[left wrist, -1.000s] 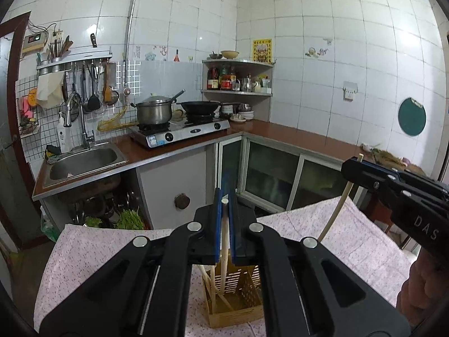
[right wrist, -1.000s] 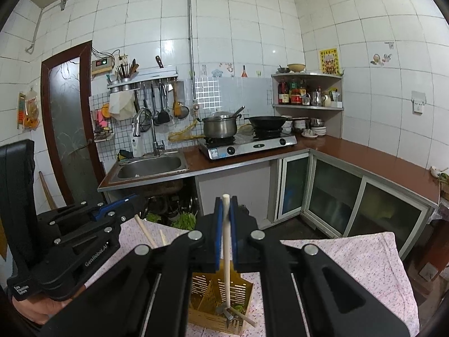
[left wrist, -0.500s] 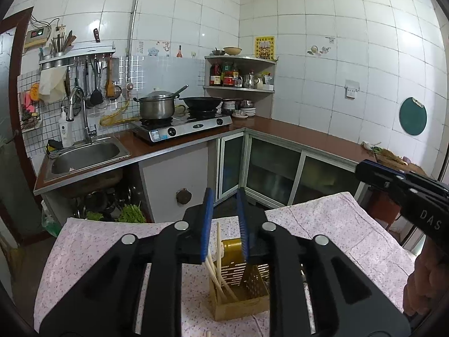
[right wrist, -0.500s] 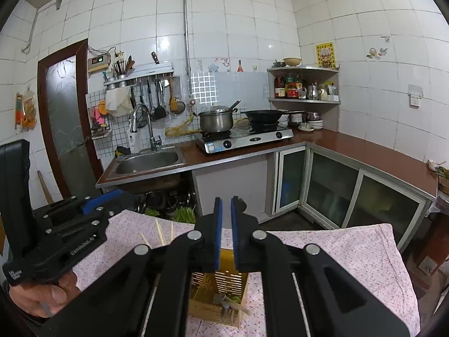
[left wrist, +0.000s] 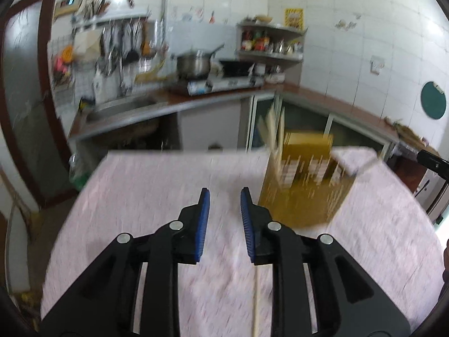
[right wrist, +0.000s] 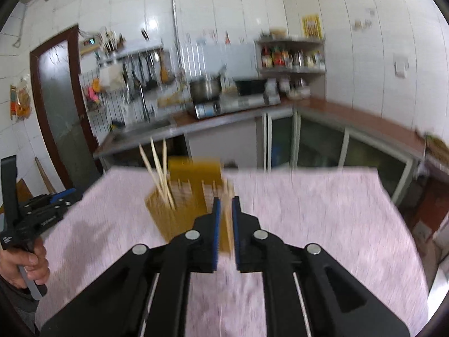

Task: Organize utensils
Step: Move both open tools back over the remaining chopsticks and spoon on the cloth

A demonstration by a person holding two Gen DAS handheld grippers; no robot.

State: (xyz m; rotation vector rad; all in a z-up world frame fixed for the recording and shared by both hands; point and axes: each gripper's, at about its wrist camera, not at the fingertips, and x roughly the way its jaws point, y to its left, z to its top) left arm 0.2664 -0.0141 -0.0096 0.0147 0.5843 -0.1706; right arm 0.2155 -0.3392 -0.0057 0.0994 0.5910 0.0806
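A yellow slatted utensil holder (left wrist: 306, 179) stands on the pink-clothed table with several pale chopsticks (left wrist: 273, 137) leaning out of its left side; it also shows in the right wrist view (right wrist: 190, 193). My left gripper (left wrist: 224, 219) is open and empty, low over the cloth to the holder's left. One chopstick (left wrist: 256, 303) lies on the cloth under its right finger. My right gripper (right wrist: 225, 219) has its jaws slightly apart, empty, just before the holder. Both views are motion-blurred.
The pink floral cloth (right wrist: 308, 213) covers the table. Behind it run a kitchen counter with sink (left wrist: 120, 109), stove and pot (left wrist: 193, 64), and a corner shelf of bottles (right wrist: 289, 56). A brown door (right wrist: 56, 98) is at left.
Both grippers let go of their chopsticks into the holder, opened, then dropped down and back toward the table. The left gripper shifted to the holder's left.
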